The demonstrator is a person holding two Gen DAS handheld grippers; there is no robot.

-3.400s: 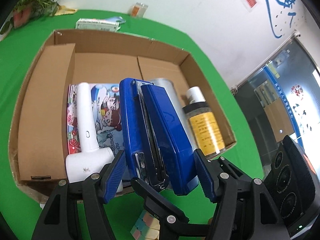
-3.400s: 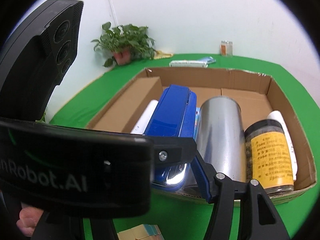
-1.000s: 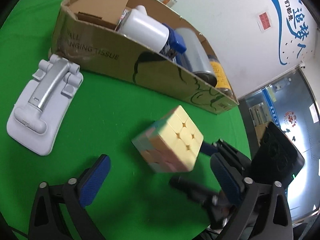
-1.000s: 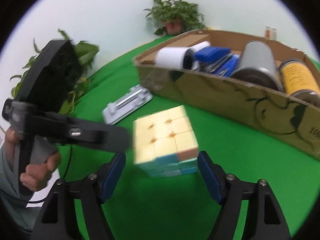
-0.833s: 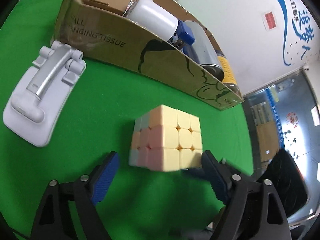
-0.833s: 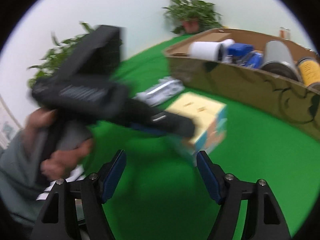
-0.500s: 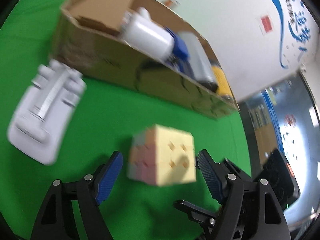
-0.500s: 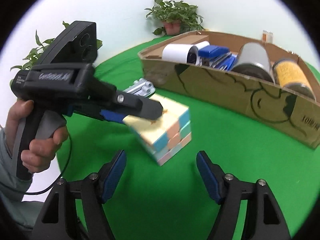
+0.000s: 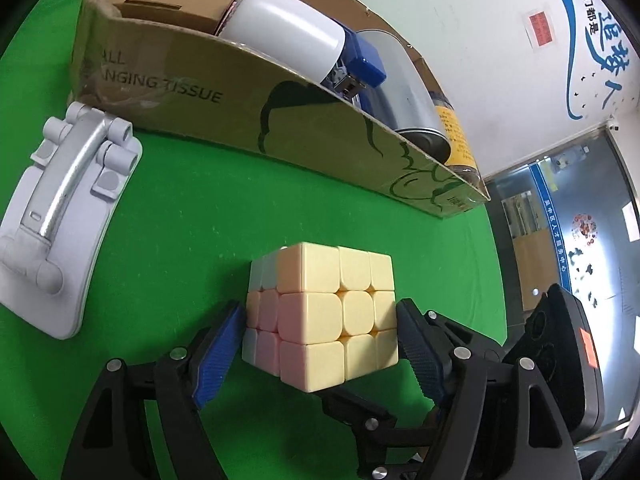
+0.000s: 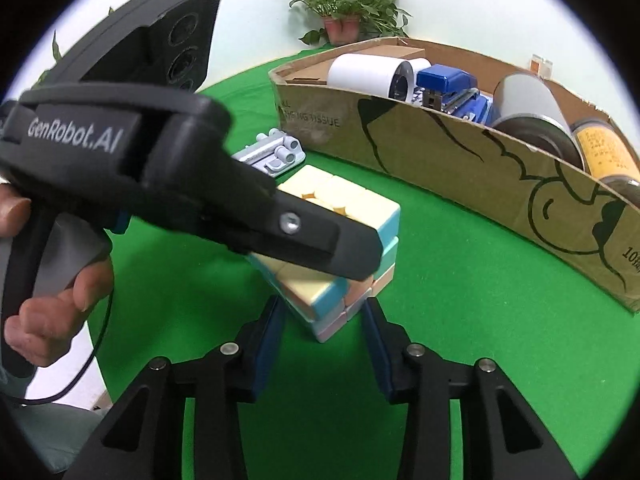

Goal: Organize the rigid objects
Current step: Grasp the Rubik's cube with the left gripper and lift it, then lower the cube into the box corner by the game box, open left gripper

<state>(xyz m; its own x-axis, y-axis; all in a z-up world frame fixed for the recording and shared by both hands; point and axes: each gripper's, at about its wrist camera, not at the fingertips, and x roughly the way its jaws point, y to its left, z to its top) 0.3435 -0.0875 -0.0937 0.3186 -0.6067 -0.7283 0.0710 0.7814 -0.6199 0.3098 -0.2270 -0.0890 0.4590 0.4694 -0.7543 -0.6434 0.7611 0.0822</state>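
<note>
A pastel puzzle cube (image 9: 332, 312) hangs tilted just above the green cloth, close in front of the cardboard box (image 9: 240, 92). My left gripper (image 9: 320, 314) is shut on it, with a blue pad pressed on each of two opposite sides. In the right wrist view the left gripper's black finger (image 10: 312, 236) crosses the cube (image 10: 320, 304). My right gripper (image 10: 323, 308) comes in from below. Its jaws are closing and its pads meet the sides of the cube's lower corner.
The box holds a white bottle-shaped thing (image 9: 288, 36), a blue stapler (image 9: 360, 64), a metal can (image 9: 404, 92) and a yellow-labelled jar (image 9: 456, 136). A grey folding stand (image 9: 60, 216) lies left of the cube. A person's hand (image 10: 52, 312) grips the left handle. A potted plant (image 10: 348, 8) stands behind the box.
My left gripper went from wide open around the cube to shut on it, and the cube now sits tilted in its pads. My right gripper's jaws narrowed onto the cube's lower corner.
</note>
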